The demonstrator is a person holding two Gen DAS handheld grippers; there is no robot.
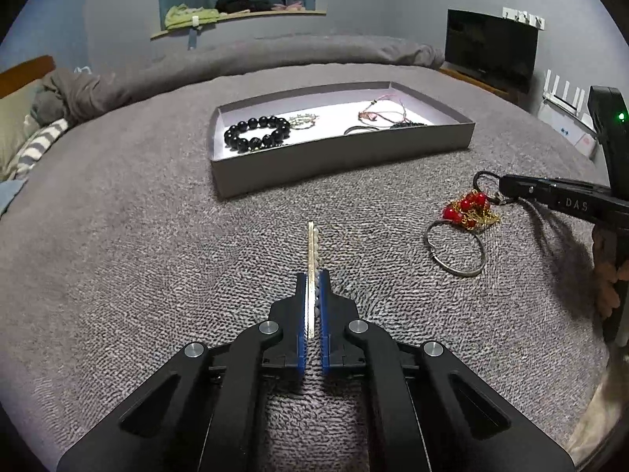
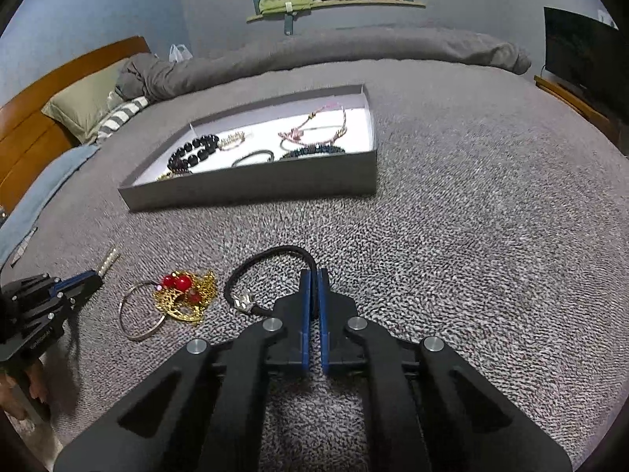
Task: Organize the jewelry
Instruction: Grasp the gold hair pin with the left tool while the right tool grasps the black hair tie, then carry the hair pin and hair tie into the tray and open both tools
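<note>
In the left wrist view my left gripper (image 1: 313,275) is shut on a slim silver bar set with pearls (image 1: 313,244), which sticks out forward over the grey blanket. My right gripper (image 2: 314,275) is shut on a black cord bracelet (image 2: 271,257) with a small metal clasp; its loop curves off to the left. Between the two grippers lie a gold piece with red beads (image 2: 184,293) and a silver bangle (image 2: 139,314). Farther back stands a grey box tray (image 1: 342,153) holding a black bead bracelet (image 1: 257,133), pink cords (image 1: 379,112) and other pieces.
Everything lies on a bed under a grey blanket (image 1: 157,236). Pillows (image 2: 86,110) and a wooden headboard (image 2: 35,126) are at the left. A dark screen (image 1: 489,51) stands at the right, and a wall shelf (image 1: 236,19) with clothes is behind.
</note>
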